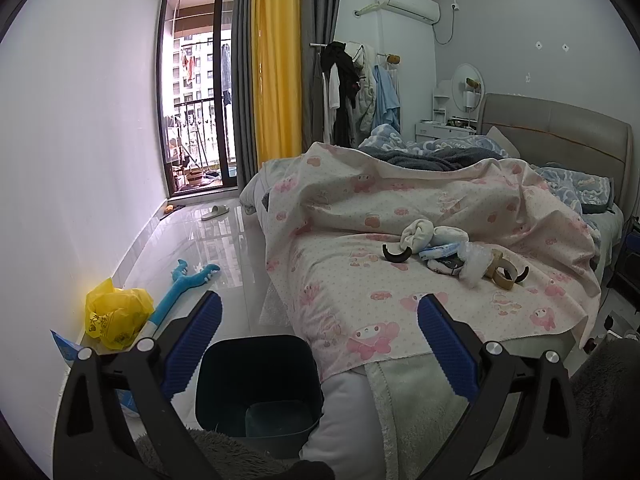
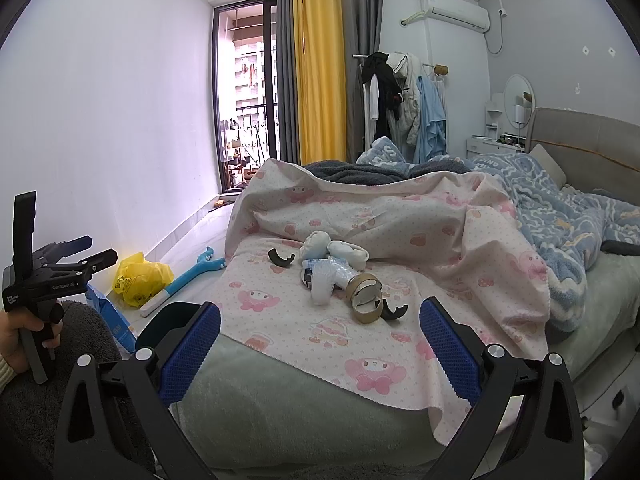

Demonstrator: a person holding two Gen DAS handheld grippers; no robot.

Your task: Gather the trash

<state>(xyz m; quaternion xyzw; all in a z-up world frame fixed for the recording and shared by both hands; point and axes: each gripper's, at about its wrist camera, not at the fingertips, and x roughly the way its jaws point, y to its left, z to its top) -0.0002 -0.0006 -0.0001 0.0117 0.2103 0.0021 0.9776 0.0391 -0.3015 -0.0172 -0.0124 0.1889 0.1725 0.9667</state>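
Starting pickup: both grippers, left gripper [image 1: 320, 320] & right gripper [image 2: 320, 320], jaws wide, empty. Trash pile [image 2: 340, 276] mid-bed, far of them; bin [image 1: 256, 384] near-left on floor. Grab tape roll [image 2: 364, 296] first, rim-on.

bed [image 1: 560, 136], yellow curtain [image 1: 276, 64], balcony door [image 1: 196, 92].

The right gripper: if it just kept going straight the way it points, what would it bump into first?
Probably the pink cartoon-print sheet on the bed, just ahead of the open right gripper. Slightly farther on lies the cardboard tape roll, though depth is hard to judge here.
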